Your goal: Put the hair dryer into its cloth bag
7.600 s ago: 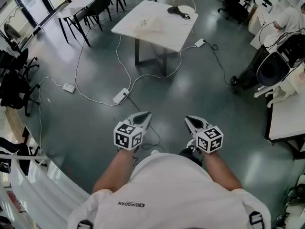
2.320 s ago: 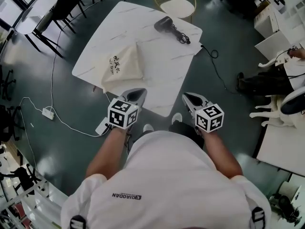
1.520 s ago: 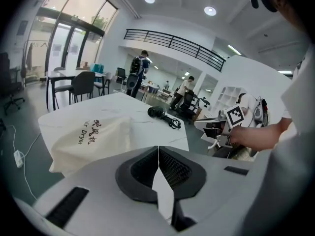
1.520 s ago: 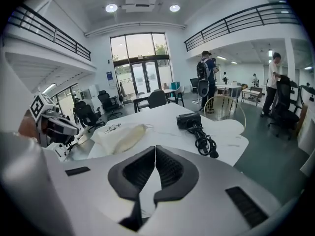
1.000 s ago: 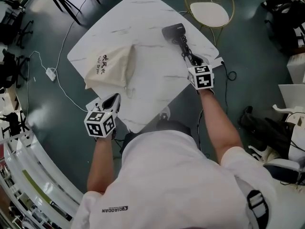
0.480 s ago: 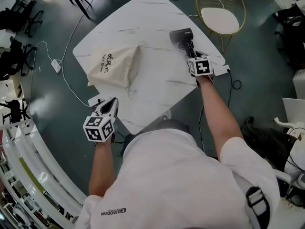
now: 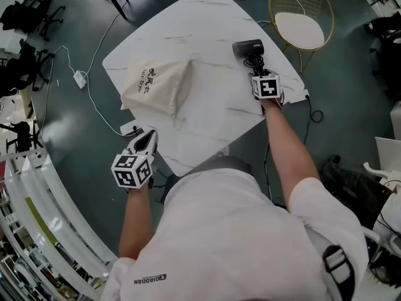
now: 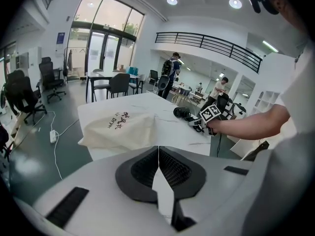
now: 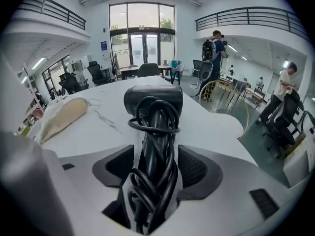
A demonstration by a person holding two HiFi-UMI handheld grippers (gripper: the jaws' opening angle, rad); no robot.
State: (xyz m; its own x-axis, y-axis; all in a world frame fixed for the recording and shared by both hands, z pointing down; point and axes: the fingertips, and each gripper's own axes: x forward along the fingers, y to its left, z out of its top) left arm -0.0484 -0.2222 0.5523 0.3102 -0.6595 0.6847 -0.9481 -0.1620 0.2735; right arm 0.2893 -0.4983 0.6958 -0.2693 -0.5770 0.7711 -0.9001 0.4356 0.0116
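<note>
The black hair dryer (image 7: 247, 46) lies near the white table's (image 7: 207, 105) far right corner, its cord wrapped round the handle (image 9: 153, 132). My right gripper (image 7: 258, 69) has just been opening its jaws and now straddles that handle, open, with a gap on each side (image 9: 155, 166). The cream cloth bag (image 7: 160, 88) with dark lettering lies flat on the table's left part (image 8: 120, 128), and shows at the left of the right gripper view (image 9: 61, 114). My left gripper (image 7: 149, 138) is shut and empty, off the table's near left edge (image 8: 158, 154).
A gold wire chair (image 7: 301, 27) with a white seat stands beyond the dryer's corner. White cables and a power strip (image 7: 79, 78) lie on the floor left of the table. Black chairs (image 7: 28, 55) stand at far left. People (image 8: 170, 75) move in the background.
My right gripper has dropped toward the hair dryer and spread its jaws around the wrapped handle. The left gripper has stayed about where it was, still shut.
</note>
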